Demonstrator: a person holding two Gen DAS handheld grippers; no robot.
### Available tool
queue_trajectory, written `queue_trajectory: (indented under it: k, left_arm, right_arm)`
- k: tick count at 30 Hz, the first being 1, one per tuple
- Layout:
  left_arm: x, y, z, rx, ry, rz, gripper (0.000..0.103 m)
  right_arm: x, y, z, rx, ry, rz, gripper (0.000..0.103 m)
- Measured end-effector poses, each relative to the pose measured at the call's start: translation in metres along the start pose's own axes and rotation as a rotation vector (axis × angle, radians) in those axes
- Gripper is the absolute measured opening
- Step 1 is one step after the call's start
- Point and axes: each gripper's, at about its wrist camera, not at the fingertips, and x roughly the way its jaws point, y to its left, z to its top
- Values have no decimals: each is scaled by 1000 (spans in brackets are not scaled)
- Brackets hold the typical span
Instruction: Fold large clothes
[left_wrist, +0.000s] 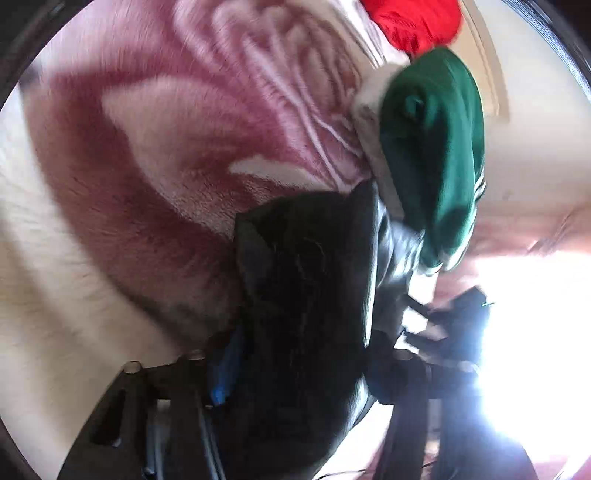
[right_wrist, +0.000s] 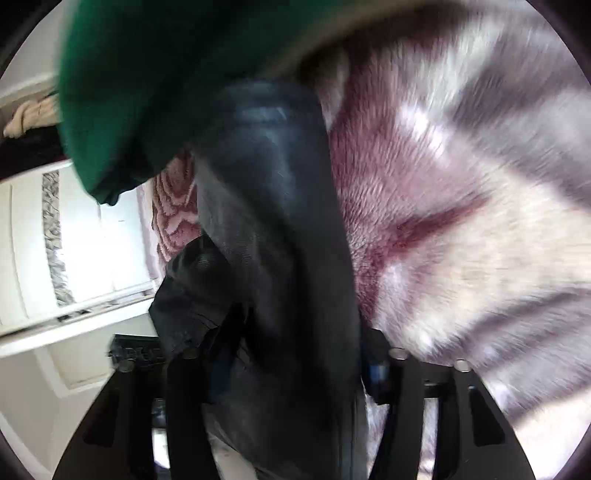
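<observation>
A dark, nearly black garment (left_wrist: 306, 280) fills the space between the fingers of my left gripper (left_wrist: 295, 369), which is shut on it and holds it above the bed. In the right wrist view the same dark garment (right_wrist: 280, 229) hangs in a long fold through my right gripper (right_wrist: 291, 365), which is shut on it too. My right gripper (left_wrist: 454, 325) shows at the lower right of the left wrist view, close beside the left one. The fingertips of both grippers are mostly hidden by cloth.
A fluffy pink, maroon and white blanket (left_wrist: 155, 155) covers the bed (right_wrist: 461, 221). A green garment with white stripes (left_wrist: 436, 147) and a red one (left_wrist: 413, 22) lie at its far edge. The green garment (right_wrist: 155, 74) also shows above the right gripper. A white cabinet (right_wrist: 85, 251) stands at left.
</observation>
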Motion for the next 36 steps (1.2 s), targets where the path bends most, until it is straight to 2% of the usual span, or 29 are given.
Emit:
queue_trajectory:
  k: [1,3,5,6,8,10,11,12,14,16,19,20,24,27,30,31,33,35,36]
  left_arm:
    - [-14,-10,-5,41,-30,37,54]
    - [-37,-24,-16,109,-80,86,54]
    - [-54,-41,-23,157,-132,134,54]
    - [-60,-50,-28,181,-155,159,54]
    - [-54,-66,-33,218,-167,147,54]
    - [-26,-74,-35,249,-124,244,39]
    - [-7,-70,-33,249,-96,317,19]
    - [5,-61,-33,255,-92,372,22]
    - [23,-43,-24,225,-76,397,24]
    - [30,-28,-15,182,-64,370,26]
    - [33,-29,-14,215,-60,386,27]
    - [34,-27,-14,221,-64,387,27]
    - [35,-16,-7,167,-66,337,27]
    - [22,-25,-10,148,-66,318,27]
    - [-13,-45,-19,137,-87,251,26]
    - [-24,-52,-24,140,-109,204,28]
    - [-38,-63,-39,165,-132,157,35]
    - [-31,-69,-50,201,-123,178,35]
    - [-22,-68,-53,213,-121,221,33]
  right_arm:
    - [-15,2,-5,-27,-36,-50,67]
    - [-41,5,-18,-46,-96,-93,67]
    - [-56,11,-31,-43,-124,-42,67]
    - [-59,15,-35,-51,-108,-13,67]
    - [-46,36,-47,-80,-43,30,67]
    - [-28,45,-59,-104,8,54,66]
    - [-14,53,-61,-124,31,39,64]
    - [-3,62,-67,-168,21,-30,64]
    - [13,66,-67,-215,36,-136,64]
    - [22,72,-64,-222,58,-190,64]
    - [39,79,-61,-269,88,-336,63]
    - [51,84,-61,-300,97,-410,63]
    - [78,95,-67,-349,75,-553,66]
    - [72,94,-64,-316,67,-522,67]
    - [32,87,-66,-278,33,-383,70]
    - [4,73,-72,-262,22,-320,70]
    - [-28,53,-85,-206,18,-203,70]
    - [-40,39,-99,-186,21,-160,70]
    - [-44,29,-106,-164,14,-162,69]
